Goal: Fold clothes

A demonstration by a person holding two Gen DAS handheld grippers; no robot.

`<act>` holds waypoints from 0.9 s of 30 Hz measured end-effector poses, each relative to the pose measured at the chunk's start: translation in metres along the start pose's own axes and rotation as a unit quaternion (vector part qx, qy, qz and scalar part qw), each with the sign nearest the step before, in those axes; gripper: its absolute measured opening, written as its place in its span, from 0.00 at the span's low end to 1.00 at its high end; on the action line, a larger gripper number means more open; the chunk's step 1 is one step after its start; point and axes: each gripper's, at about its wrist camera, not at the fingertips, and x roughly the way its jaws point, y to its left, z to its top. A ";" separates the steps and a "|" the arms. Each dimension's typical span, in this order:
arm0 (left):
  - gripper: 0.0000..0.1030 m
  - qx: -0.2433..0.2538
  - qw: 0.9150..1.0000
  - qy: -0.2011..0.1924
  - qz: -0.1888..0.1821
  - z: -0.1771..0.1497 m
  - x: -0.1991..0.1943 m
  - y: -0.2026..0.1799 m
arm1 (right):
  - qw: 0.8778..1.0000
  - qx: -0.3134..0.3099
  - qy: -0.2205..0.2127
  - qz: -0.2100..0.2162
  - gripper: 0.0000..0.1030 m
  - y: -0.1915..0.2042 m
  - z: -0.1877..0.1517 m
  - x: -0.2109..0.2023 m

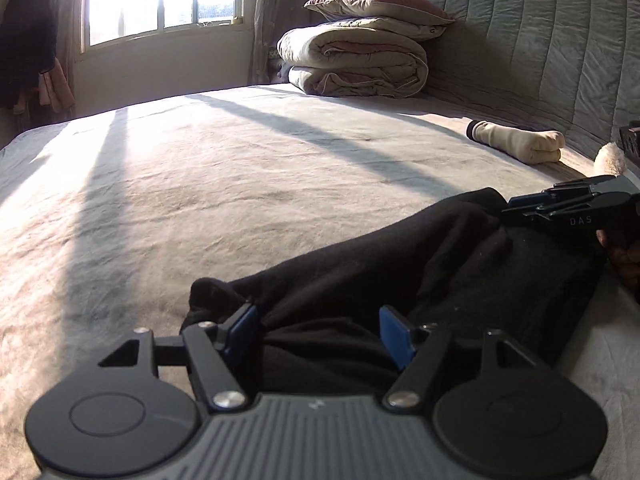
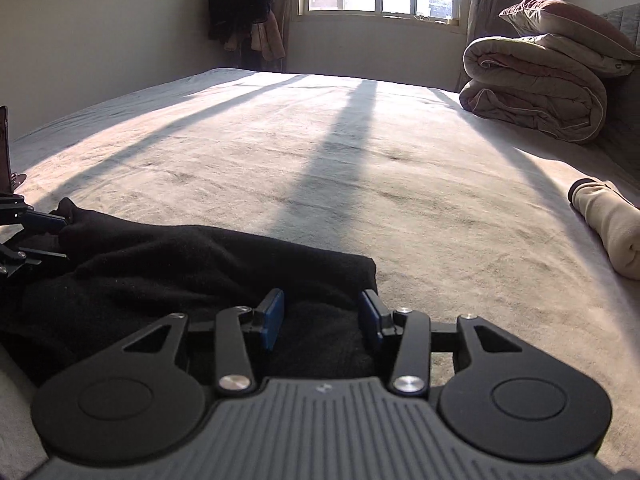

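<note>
A black garment (image 1: 400, 264) (image 2: 180, 264) lies bunched in a long strip on the near part of the bed. My left gripper (image 1: 318, 332) stands open over its left end, and the dark cloth lies between the blue pads (image 1: 394, 336) without being pinched. My right gripper (image 2: 322, 316) is open at the strip's right end, the cloth edge lying between its pads (image 2: 274, 318). Each gripper shows in the other's view: the right gripper (image 1: 520, 204) at the far right, the left gripper (image 2: 52, 236) at the far left.
The bed (image 1: 200, 180) (image 2: 360, 160) has a pale cover striped with sun and shadow. A rolled cream garment (image 1: 520, 142) (image 2: 612, 224) lies near the padded headboard (image 1: 540, 40). A folded quilt (image 1: 352, 64) (image 2: 532, 88) with a pillow (image 1: 380, 4) sits in the far corner. Dark clothes (image 2: 240, 0) hang by the window.
</note>
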 end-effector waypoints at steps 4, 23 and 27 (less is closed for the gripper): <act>0.67 0.005 1.000 -0.002 0.011 0.001 -0.008 0.000 | 1.000 0.003 -0.002 -0.002 0.46 -0.002 0.002 -0.006; 0.66 -0.011 0.999 0.004 0.047 0.009 0.005 0.005 | 0.999 0.039 0.015 -0.021 0.50 -0.004 0.013 0.018; 0.67 -0.037 0.998 0.016 0.054 0.016 -0.005 0.005 | 0.999 0.043 0.007 -0.026 0.53 -0.007 0.018 0.006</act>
